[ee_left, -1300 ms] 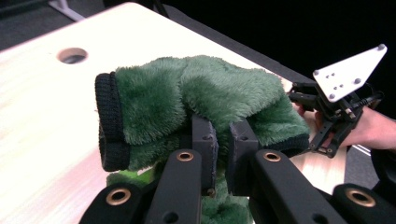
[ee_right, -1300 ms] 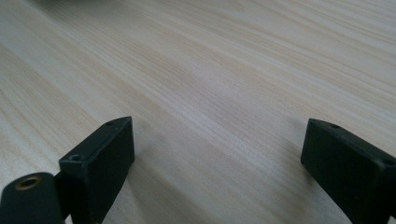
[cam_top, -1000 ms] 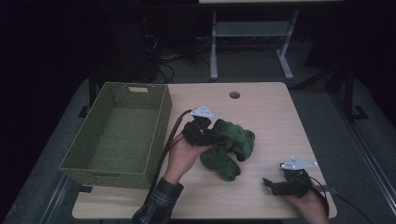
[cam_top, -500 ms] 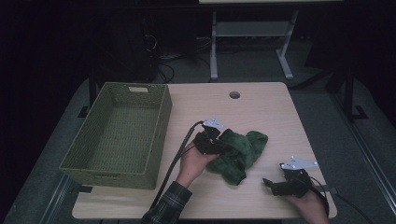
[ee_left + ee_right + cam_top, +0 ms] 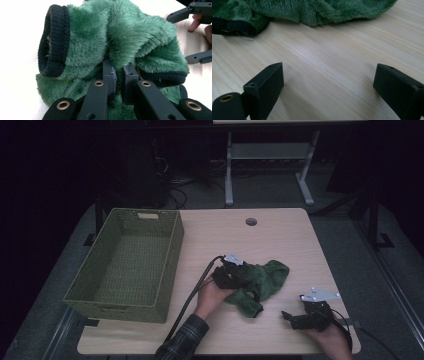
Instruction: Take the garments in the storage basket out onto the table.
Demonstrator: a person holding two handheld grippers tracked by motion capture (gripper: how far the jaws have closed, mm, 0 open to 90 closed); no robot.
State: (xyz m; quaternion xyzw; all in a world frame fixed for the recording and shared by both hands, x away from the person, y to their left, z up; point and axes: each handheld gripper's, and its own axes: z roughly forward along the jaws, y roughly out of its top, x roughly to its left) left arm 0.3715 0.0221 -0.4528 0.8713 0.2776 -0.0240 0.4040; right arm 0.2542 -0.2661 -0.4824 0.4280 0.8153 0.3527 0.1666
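- Now the left tool [image 5: 235, 272] pinches a fold of the green fleece garment [image 5: 262, 279], its jaws nearly together with plush pile caught between them.
- The garment lies bunched on the worktop [image 5: 280, 235], right of centre, its long axis running from 7 to 1 o'clock; one dark ribbed cuff [image 5: 53, 41] gapes open.
- The wicker basket [image 5: 127, 262] sits at 9 o'clock from the garment, apart from it.
- The left hand is nearer; its forearm comes in from 7 o'clock.
- The right tool [image 5: 295, 317] rests low at 5 o'clock from the garment, jaws spread wide over bare wood.
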